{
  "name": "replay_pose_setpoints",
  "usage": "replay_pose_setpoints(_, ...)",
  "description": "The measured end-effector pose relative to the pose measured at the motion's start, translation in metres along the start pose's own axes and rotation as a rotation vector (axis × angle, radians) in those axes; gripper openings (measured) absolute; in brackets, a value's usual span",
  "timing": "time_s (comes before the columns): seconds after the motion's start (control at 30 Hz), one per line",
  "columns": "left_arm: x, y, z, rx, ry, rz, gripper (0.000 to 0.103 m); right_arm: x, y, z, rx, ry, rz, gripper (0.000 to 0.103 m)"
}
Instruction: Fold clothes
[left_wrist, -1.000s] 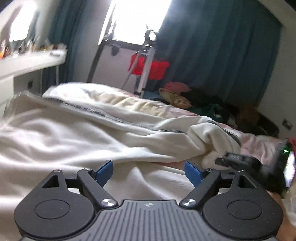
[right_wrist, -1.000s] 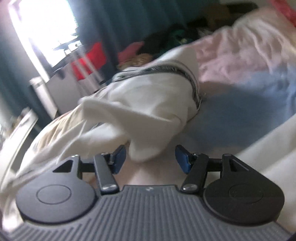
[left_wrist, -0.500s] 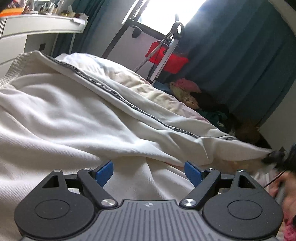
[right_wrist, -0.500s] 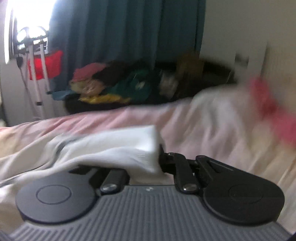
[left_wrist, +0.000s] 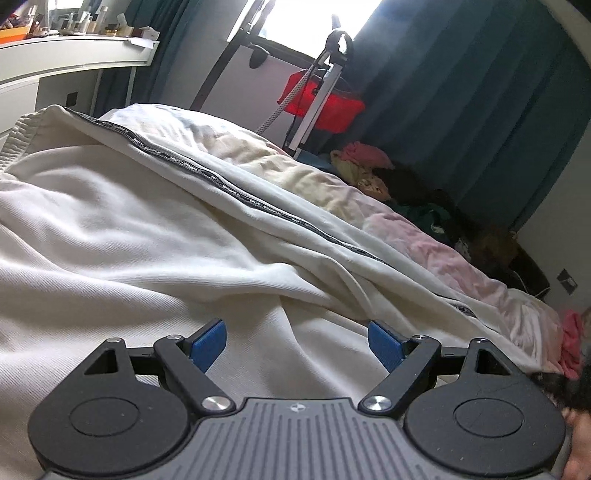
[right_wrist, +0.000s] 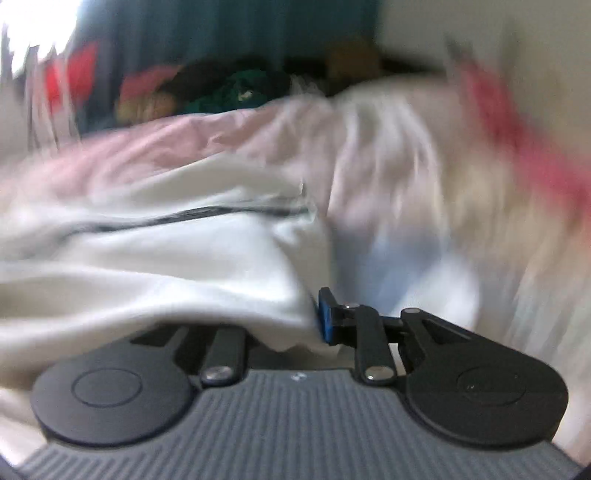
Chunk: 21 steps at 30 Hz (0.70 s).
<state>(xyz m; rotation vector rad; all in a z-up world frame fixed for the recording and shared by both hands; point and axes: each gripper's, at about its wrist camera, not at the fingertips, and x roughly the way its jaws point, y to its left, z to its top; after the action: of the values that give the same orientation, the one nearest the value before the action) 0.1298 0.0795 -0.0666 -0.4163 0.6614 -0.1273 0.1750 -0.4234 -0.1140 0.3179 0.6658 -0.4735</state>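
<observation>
A white garment (left_wrist: 155, 236) with a dark striped trim is spread over the bed (left_wrist: 454, 262), filling the left and centre of the left wrist frame. The left gripper (left_wrist: 295, 341) is held spread wide above the cloth, nothing pinched. In the blurred right wrist frame, the right gripper (right_wrist: 295, 317), jaws just loosened slightly, is seen with the garment's end between its fingers.

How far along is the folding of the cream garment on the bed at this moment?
Early stage. Nothing looks folded: the cream ribbed garment with the dark printed stripe lies stretched and wrinkled across the pale pink bedsheet. In hand: the right gripper has cloth between its jaws, which have just been opening; whether the pads press it is unclear in the blur. The left gripper hovers open over the cloth. All folds remain.
</observation>
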Motion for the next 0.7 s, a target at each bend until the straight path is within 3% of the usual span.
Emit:
replay_pose_setpoints(0.13, 0.004, -0.003, -0.005, -0.009, 0.019, 0.002, 0.085, -0.024, -0.025, -0.020, 0.398, 0.056, 0.154, 0.029)
replay_pose_setpoints(0.2, 0.004, -0.004, -0.008, -0.009, 0.027, -0.002, 0.085, -0.031, -0.038, -0.031, 0.592, 0.062, 0.295, 0.058)
replay_pose_setpoints(0.27, 0.005, -0.004, -0.011, -0.007, 0.032, -0.007, 0.086, -0.033, -0.048, -0.043, 0.772, 0.075, 0.453, 0.077)
replay_pose_setpoints(0.4, 0.013, 0.004, -0.014, -0.083, 0.071, -0.070, 0.086, -0.009, -0.047, -0.053, 0.952, 0.141, 0.637, 0.079)
replay_pose_setpoints(0.53, 0.035, 0.023, -0.007, -0.216, 0.097, -0.131, 0.086, 0.025, -0.054, -0.052, 1.033, 0.126, 0.578, 0.077)
replay_pose_setpoints(0.57, 0.038, 0.029, -0.004, -0.243, 0.081, -0.114, 0.084, 0.035, -0.060, -0.049, 1.050, 0.130, 0.538, 0.071)
replay_pose_setpoints(0.63, 0.045, 0.040, 0.001, -0.293, 0.051, -0.079, 0.084, 0.052, -0.069, -0.038, 1.073, 0.125, 0.475, 0.056)
replay_pose_setpoints(0.7, 0.048, 0.046, 0.002, -0.319, 0.040, -0.071, 0.084, 0.066, -0.077, -0.022, 1.082, 0.109, 0.423, 0.025)
